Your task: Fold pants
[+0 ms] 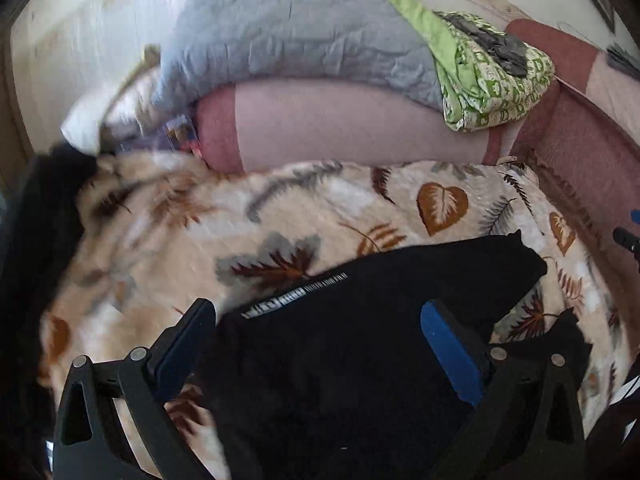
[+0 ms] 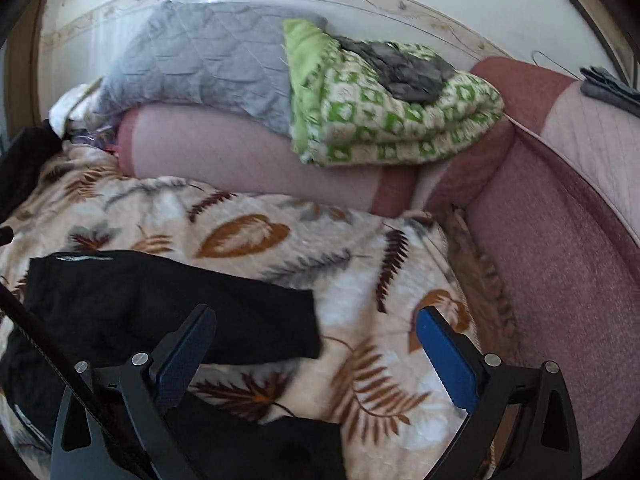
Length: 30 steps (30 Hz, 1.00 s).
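Black pants [image 1: 360,340] with a white printed label lie on a leaf-patterned blanket [image 1: 200,220]. My left gripper [image 1: 320,312] is open above them, its blue-padded fingers [image 1: 452,356] spread on either side of the cloth. In the right wrist view the pants [image 2: 160,304] lie to the left, with another black part at the bottom edge. My right gripper [image 2: 316,320] is open and empty, its left finger over the pants' right end, its right finger [image 2: 448,360] over the blanket [image 2: 360,280].
A pink bolster cushion [image 1: 340,128] lies behind the blanket, with a grey quilt [image 1: 280,28] and a green patterned bundle [image 1: 492,76] on it. A dark pink sofa side [image 2: 560,260] rises at the right. Dark cloth [image 1: 36,208] sits at the left.
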### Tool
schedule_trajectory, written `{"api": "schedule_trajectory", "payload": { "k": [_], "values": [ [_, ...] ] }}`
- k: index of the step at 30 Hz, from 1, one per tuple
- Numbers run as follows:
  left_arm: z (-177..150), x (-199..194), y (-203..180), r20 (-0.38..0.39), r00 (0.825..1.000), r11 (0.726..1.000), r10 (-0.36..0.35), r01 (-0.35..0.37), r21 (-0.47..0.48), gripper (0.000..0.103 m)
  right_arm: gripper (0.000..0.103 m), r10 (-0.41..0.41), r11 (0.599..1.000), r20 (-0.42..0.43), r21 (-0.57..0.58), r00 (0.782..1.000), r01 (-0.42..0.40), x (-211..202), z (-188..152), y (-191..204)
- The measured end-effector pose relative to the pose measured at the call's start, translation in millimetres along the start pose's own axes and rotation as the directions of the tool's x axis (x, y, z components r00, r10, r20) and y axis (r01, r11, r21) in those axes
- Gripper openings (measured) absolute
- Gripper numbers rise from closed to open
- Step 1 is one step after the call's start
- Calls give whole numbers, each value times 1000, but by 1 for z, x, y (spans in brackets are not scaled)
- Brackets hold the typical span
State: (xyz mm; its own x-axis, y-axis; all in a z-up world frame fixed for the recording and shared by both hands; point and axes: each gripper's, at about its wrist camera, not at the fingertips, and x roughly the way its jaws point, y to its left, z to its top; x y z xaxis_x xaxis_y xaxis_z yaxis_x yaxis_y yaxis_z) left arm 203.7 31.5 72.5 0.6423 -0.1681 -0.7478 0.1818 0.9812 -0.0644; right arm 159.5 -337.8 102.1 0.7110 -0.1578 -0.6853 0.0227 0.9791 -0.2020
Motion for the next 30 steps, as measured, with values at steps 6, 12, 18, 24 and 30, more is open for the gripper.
{"api": "schedule_trajectory", "payload": {
  "k": [6,12,18,24,30],
  "values": [
    [-5,11,-19,-17,1000,999,-14,14,38,103,102,-9,992,-57,121,998,16,-1,-5,-39],
    [-3,-5,-38,11,999,995,-49,47,92,103,99,38,994,-82,104,996,-29,2,-11,-46],
    [-3,16,-39,-62,988,984,-142,148,100,103,98,195,969,-99,172,976,-176,30,-13,-43],
    [4,86,-40,-185,963,970,-197,219,104,77,98,310,944,-161,169,937,-283,96,-10,-20],
    [15,153,-22,-260,942,975,-210,221,14,77,98,381,924,-210,126,900,-362,164,12,13]
  ]
}}
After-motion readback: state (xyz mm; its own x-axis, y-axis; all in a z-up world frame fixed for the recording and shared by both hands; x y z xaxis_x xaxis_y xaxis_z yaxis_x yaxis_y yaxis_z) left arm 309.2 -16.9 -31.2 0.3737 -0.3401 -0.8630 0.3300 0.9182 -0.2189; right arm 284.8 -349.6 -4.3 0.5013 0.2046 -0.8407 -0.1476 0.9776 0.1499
